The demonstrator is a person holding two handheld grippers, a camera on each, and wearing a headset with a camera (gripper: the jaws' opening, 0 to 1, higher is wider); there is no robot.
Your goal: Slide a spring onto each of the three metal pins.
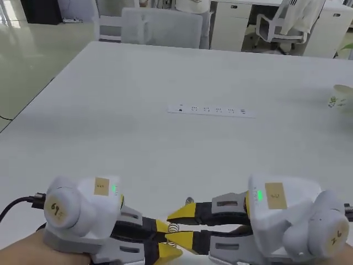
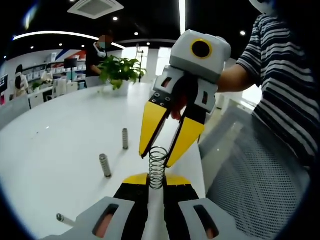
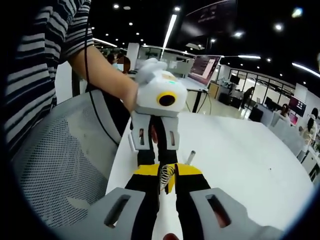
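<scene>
The left tool is clamped on the lower end of a spring, which stands straight up out of its jaws. The right tool faces it with its yellow jaws apart, straddling the spring's free end; in the head view the two meet tip to tip over the near edge of the bench. Off to the side, a near pin and a far pin stand upright on the bench, apart from each other and from the tools.
</scene>
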